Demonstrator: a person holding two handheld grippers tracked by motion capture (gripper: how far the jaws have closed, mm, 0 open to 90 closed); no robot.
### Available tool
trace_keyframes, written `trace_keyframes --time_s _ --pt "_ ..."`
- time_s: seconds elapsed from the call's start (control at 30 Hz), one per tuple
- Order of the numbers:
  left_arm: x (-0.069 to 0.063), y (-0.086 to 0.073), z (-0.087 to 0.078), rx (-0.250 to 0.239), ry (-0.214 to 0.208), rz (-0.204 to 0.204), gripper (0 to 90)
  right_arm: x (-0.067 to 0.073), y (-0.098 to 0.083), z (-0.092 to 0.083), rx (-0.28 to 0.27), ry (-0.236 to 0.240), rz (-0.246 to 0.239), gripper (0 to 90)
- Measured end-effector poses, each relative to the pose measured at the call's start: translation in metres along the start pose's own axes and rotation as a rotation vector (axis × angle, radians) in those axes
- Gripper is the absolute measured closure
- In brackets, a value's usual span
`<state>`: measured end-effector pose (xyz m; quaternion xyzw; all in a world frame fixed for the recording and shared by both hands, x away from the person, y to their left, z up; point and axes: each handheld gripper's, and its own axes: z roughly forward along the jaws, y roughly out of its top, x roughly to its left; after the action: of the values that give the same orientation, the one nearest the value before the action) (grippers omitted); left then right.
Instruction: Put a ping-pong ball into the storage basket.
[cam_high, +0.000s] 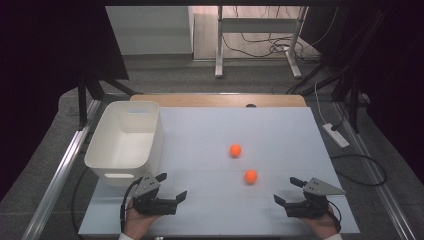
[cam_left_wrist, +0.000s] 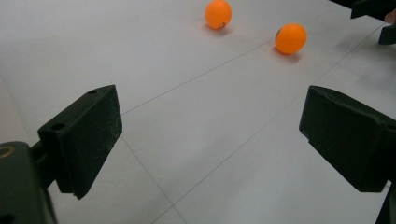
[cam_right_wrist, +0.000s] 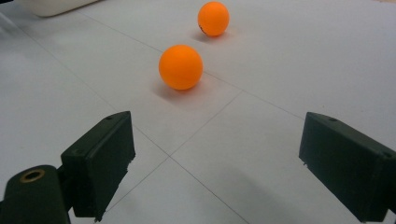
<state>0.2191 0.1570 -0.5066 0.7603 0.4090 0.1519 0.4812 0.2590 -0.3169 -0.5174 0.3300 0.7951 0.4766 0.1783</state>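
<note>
Two orange balls lie on the white table. The farther ball rests near the middle. The nearer ball sits a little right of it and closer to me. My left gripper is open at the front left, aimed toward the balls, with bare table between its jaws. My right gripper is open at the front right, and the nearer ball lies a short way ahead of it. Neither gripper touches a ball.
A white plastic bin stands on the table's left side, just beyond my left gripper, and looks empty. The right gripper's jaws show at the top right of the left gripper view. Cables and a power strip lie on the floor to the right.
</note>
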Motion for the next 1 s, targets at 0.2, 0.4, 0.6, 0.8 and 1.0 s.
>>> trace_keyframes --time_s 0.2,0.4,0.6,0.8,1.0 --pt "-0.001 0.007 0.000 0.007 0.000 -0.002 6.9 0.001 0.000 0.001 0.010 0.001 -0.002 10.5" --pt "-0.001 0.014 -0.001 -0.002 -0.003 -0.019 6.9 0.001 0.000 0.001 0.007 0.003 -0.005 11.0" --pt "-0.001 0.020 0.000 -0.011 -0.011 -0.018 6.9 0.003 0.001 0.001 0.002 0.012 0.002 11.0" --pt "-0.003 0.026 0.004 -0.001 -0.019 -0.015 6.9 0.003 0.001 0.001 0.004 0.017 -0.002 11.0" --pt "-0.005 0.031 0.008 0.000 -0.030 -0.014 6.8 0.002 0.000 0.000 0.004 0.013 -0.001 11.0"
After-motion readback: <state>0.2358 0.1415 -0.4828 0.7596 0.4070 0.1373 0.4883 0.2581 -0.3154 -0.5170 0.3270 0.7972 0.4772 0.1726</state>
